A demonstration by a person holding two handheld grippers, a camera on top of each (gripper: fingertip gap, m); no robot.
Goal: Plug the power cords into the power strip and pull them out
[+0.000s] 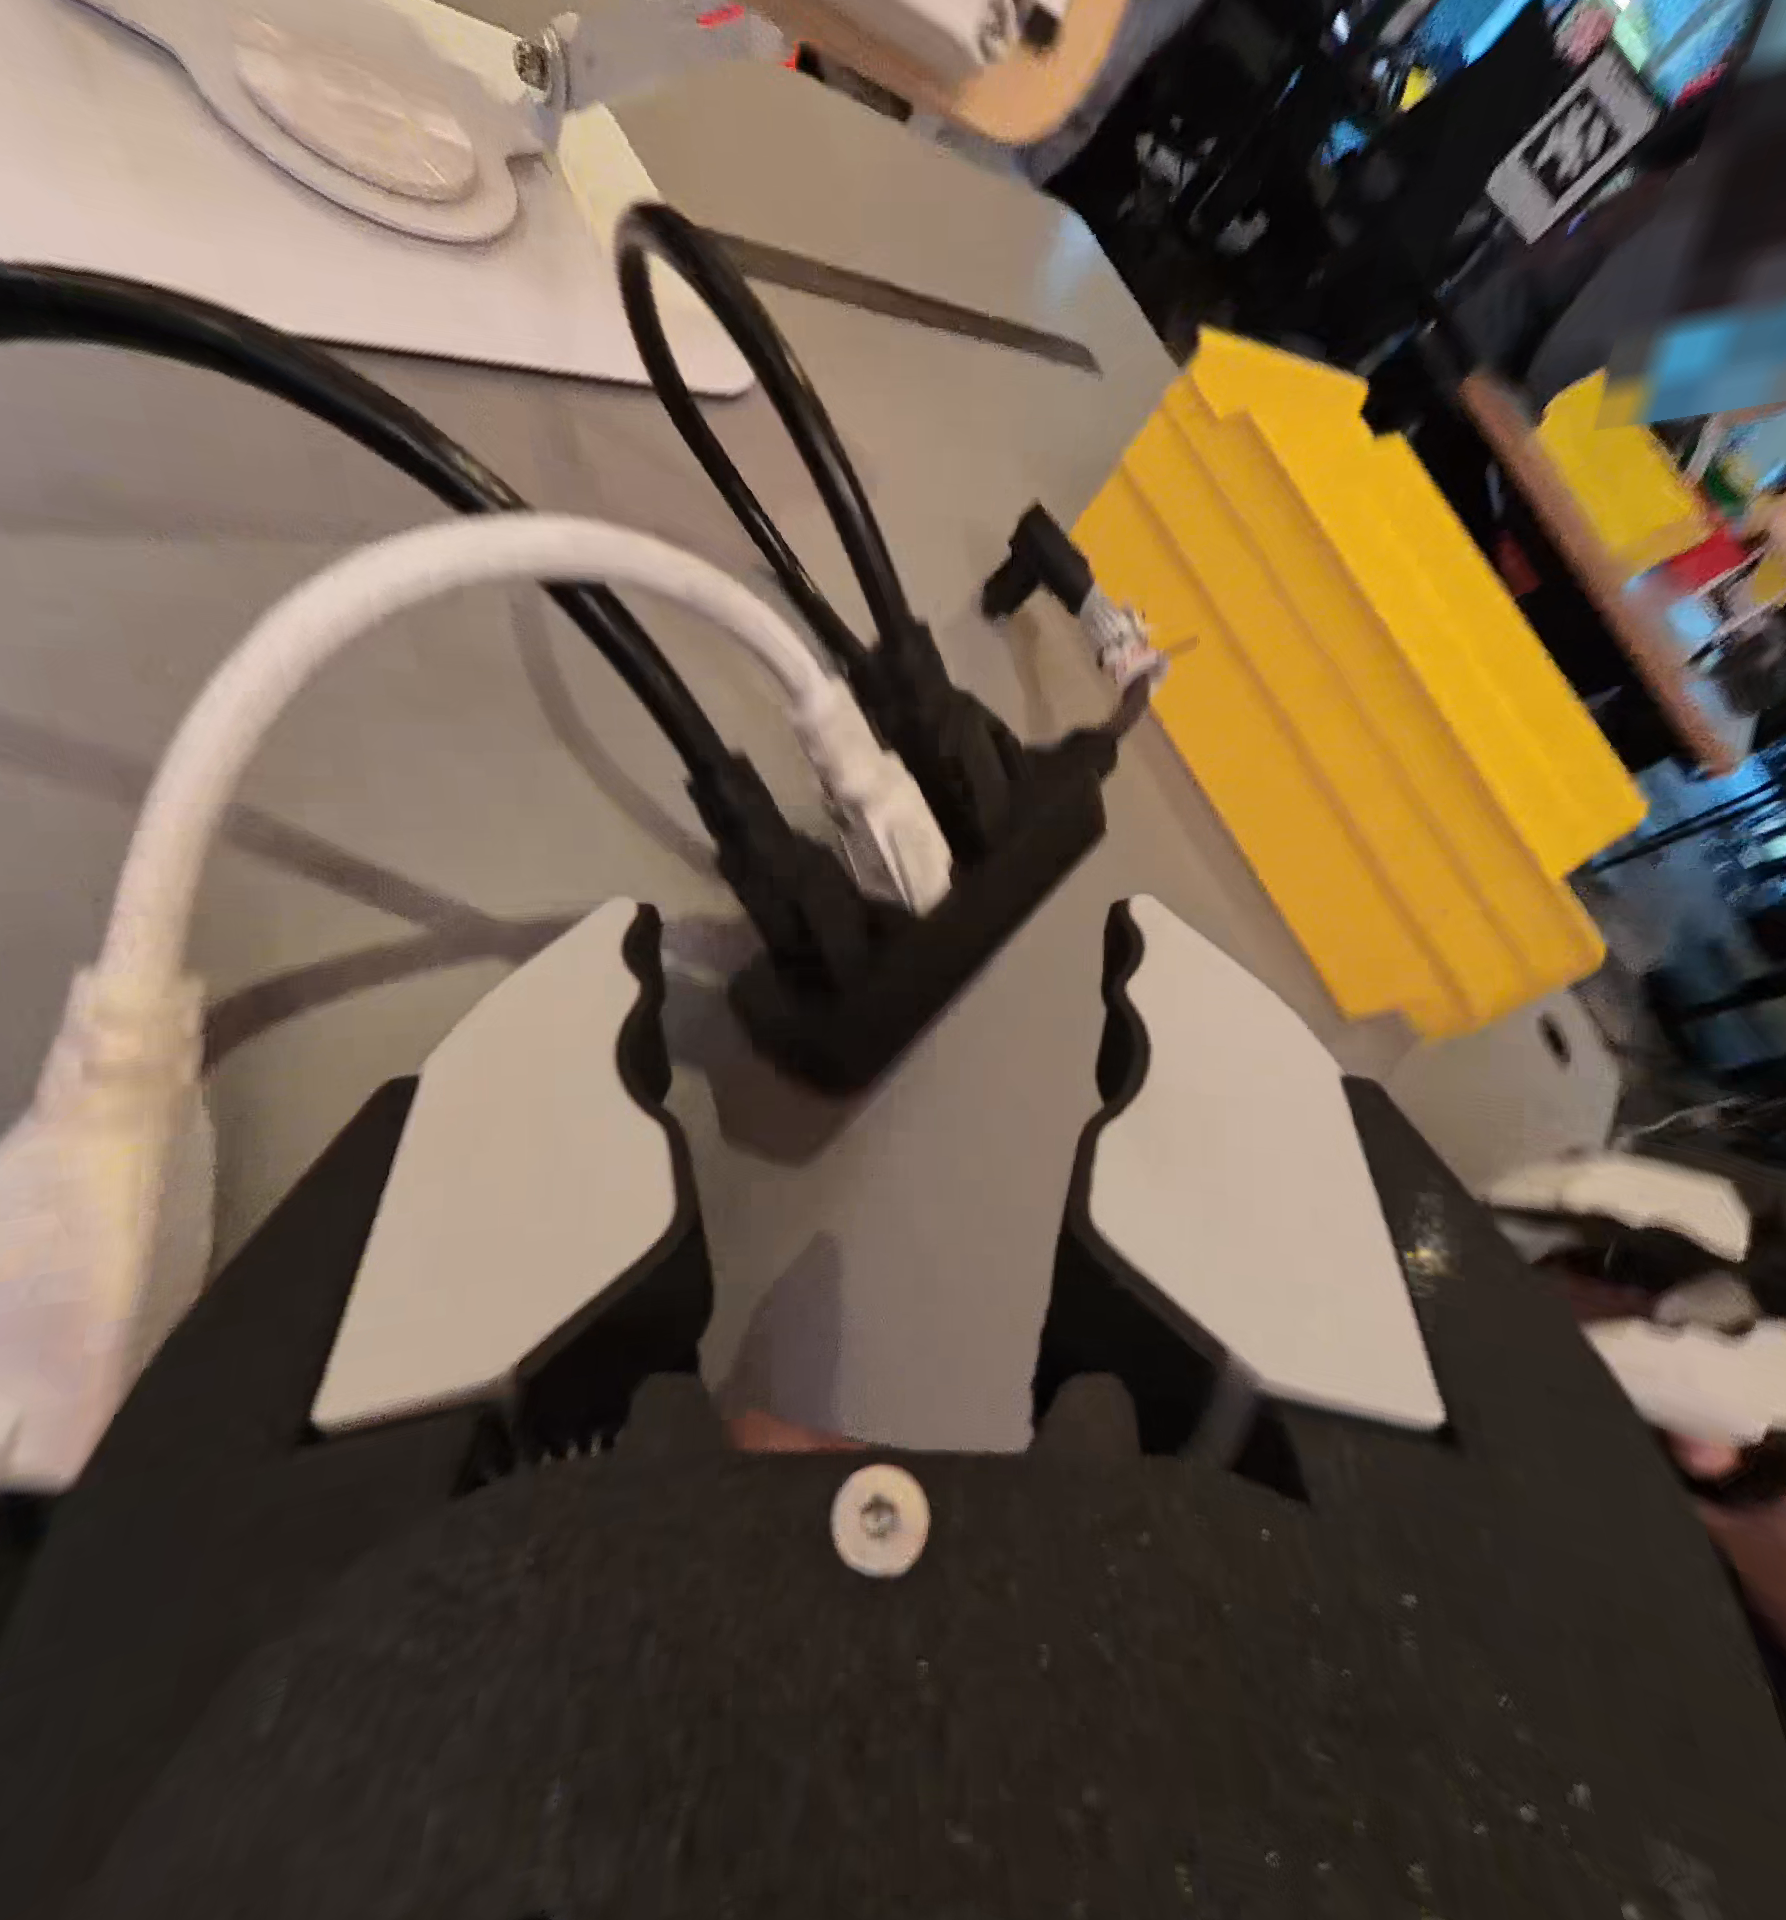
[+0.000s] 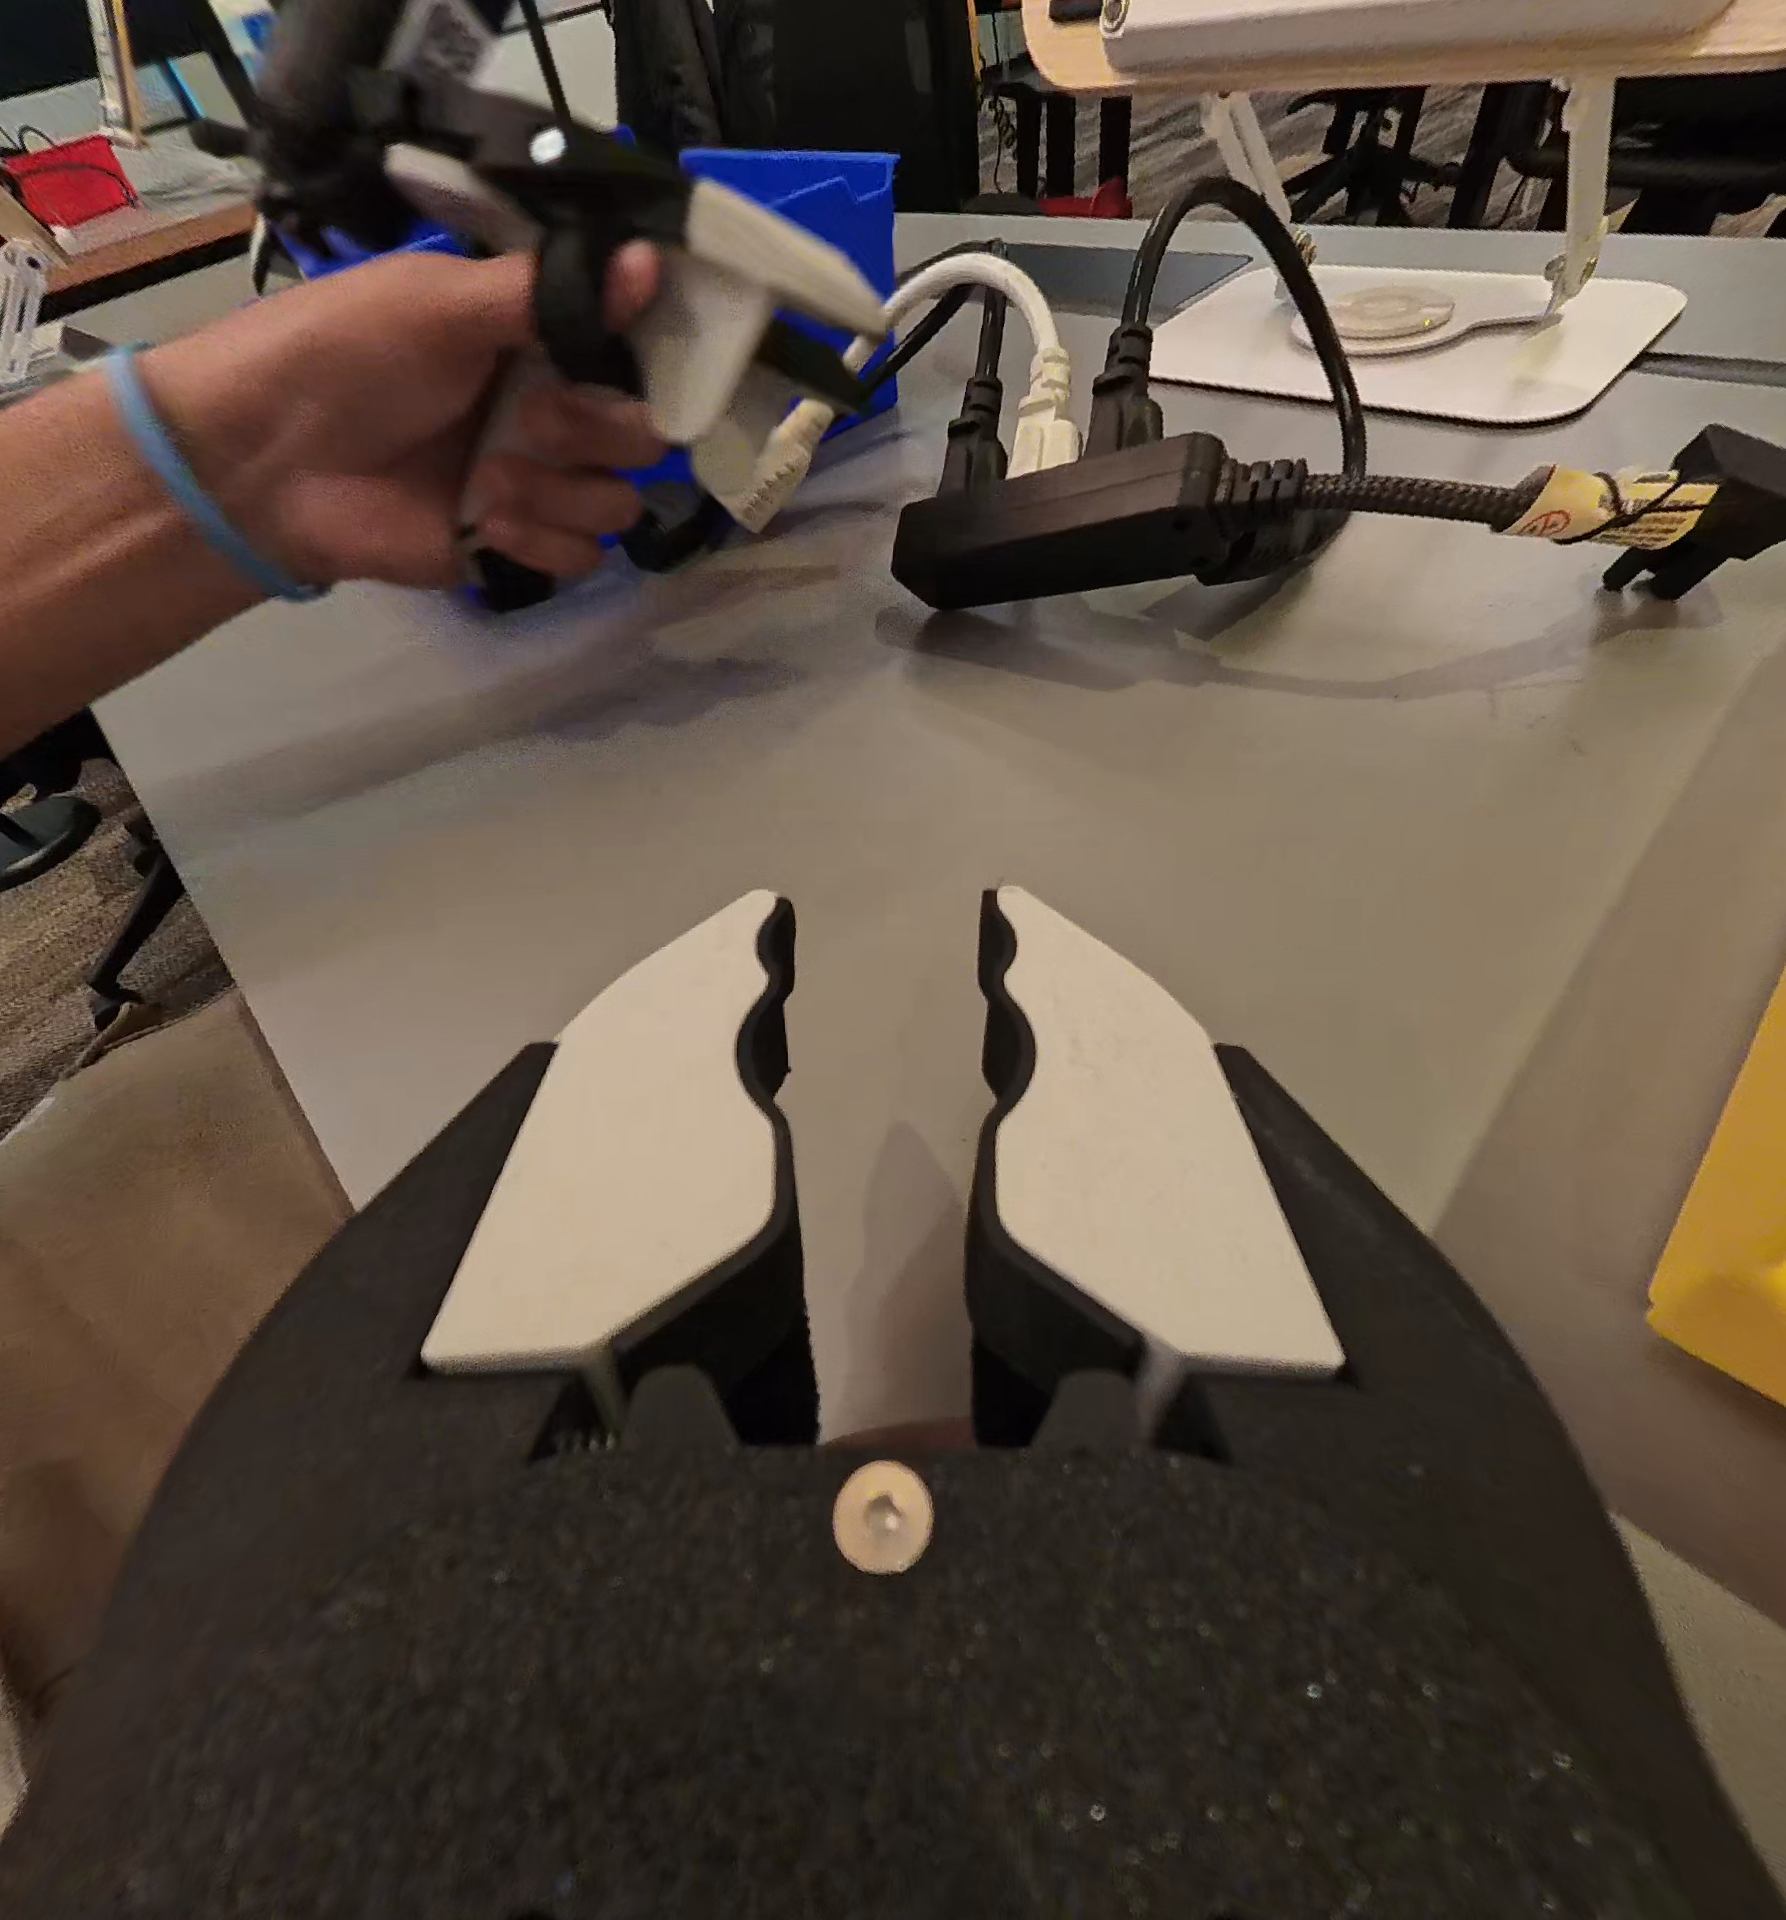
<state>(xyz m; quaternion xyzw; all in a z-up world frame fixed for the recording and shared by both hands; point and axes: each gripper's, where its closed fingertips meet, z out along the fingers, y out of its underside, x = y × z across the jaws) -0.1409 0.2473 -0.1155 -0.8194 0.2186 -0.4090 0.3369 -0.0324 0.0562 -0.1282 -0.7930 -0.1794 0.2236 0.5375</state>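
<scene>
A black power strip [image 2: 1055, 514] lies on the grey table [image 2: 972, 748]; it also shows in the left wrist view [image 1: 910, 935]. Two black cords [image 2: 977, 416] and one white cord [image 2: 1045, 410] are plugged into it. In the left wrist view the white cord [image 1: 401, 592] arches to the left. My left gripper [image 1: 873, 914] is open and empty, just short of the strip's near end; it shows in the right wrist view [image 2: 816, 343], held in a hand. My right gripper [image 2: 887, 899] is open and empty above bare table, well short of the strip.
The strip's own braided lead ends in a black plug [image 2: 1741, 504] lying to the right. A yellow bin [image 1: 1367, 686] stands beside the strip. A blue bin [image 2: 827, 208] is at the back left. A white stand base [image 2: 1429, 332] is behind the strip. Some 25 cm of space lies between my two pairs of fingers.
</scene>
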